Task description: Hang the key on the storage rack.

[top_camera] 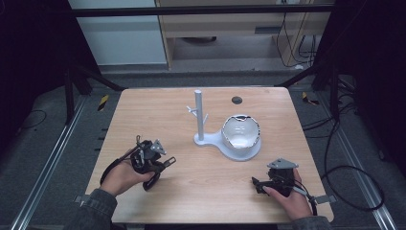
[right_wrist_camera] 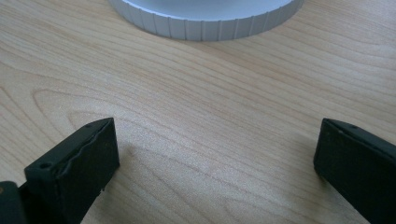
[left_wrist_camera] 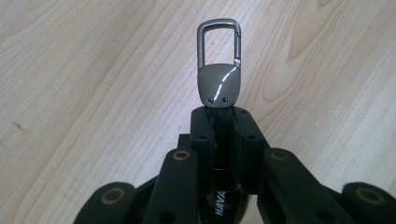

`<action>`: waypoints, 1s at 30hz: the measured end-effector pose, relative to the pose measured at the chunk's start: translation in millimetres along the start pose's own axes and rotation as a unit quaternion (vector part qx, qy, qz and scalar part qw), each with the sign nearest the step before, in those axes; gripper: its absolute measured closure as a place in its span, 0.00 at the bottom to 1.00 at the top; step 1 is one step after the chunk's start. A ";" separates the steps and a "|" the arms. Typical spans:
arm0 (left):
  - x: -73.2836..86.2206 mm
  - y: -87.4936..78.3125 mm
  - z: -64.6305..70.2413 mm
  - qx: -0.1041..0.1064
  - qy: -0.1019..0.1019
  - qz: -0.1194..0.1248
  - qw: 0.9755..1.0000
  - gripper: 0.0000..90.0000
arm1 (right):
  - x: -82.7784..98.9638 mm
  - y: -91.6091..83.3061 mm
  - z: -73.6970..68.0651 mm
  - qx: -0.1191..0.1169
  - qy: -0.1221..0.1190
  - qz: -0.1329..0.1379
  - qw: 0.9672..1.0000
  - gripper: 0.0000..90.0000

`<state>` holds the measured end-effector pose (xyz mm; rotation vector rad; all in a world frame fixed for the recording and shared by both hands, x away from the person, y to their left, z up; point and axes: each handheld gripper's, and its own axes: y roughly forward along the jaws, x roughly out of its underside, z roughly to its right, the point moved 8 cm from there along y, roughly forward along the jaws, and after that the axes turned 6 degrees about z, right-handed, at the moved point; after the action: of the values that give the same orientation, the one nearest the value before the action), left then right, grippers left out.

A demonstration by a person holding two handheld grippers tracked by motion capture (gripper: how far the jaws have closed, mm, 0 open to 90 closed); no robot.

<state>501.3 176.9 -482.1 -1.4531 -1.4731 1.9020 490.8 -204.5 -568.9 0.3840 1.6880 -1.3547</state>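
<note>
Left gripper (left_wrist_camera: pixel 224 114) is clamped on a grey-brown metal key fob with a carabiner clip (left_wrist_camera: pixel 219 65). The jaws pinch only the fob's lower end; the glossy body and the clip loop stick out past the tips. In the high view the left gripper (top_camera: pixel 165 163) sits at the near-left of the light wooden table (top_camera: pixel 158 105), tips pointing right toward the stand, with the fob too small to pick out there.

Right gripper (right_wrist_camera: pixel 215 154) has its jaws wide apart, nothing between them, just bare tabletop, with the ribbed rim of the stand's round base (right_wrist_camera: pixel 205 23) just beyond. In the high view the right gripper (top_camera: pixel 256 183) rests at the near-right, well apart from the left.

Likely target, as I read it: the white plastic peg stand with short side hooks (top_camera: pixel 198 117), mid-table, with a white dish holding a shiny bowl-like insert (top_camera: pixel 241 134) on its right.

Risks from here:
- The grip is short and on a smooth surface. The fob could pivot or slip out if the clip catches a hook sideways.
- The clip opening is narrow and the hooks are small, so a slight misalignment would mean the loop rides past the hook or jams on its tip.
- The stand looks light. A sideways push from the left could slide or tip it, and the right gripper isn't bracing it.
- The jaws could knock the post on approach, since the fob reaches only a little way beyond the tips.
</note>
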 end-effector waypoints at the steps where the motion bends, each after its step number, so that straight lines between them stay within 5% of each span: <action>1: 0.7 -1.7 -0.9 0.001 0.000 0.000 1.000 0.89 | 0.0 0.0 -0.1 0.000 0.000 0.000 1.000 0.00; 17: 1.2 -20.8 -3.8 -0.002 -0.019 0.039 0.999 0.89 | 0.0 0.0 -0.1 0.000 0.000 0.000 1.000 0.00; 22: -9.1 -27.6 -7.5 -0.018 -0.030 0.080 0.996 0.89 | 0.0 0.0 -0.1 0.000 0.000 0.000 1.000 0.00; 30: -20.7 -34.9 -12.0 -0.026 -0.038 0.111 0.993 0.89 | -0.1 0.0 -0.3 0.000 0.001 0.000 1.000 0.00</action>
<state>509.6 182.1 -440.9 -1.6438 -1.4567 2.0841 490.7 -204.2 -568.8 0.3857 1.6908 -1.3540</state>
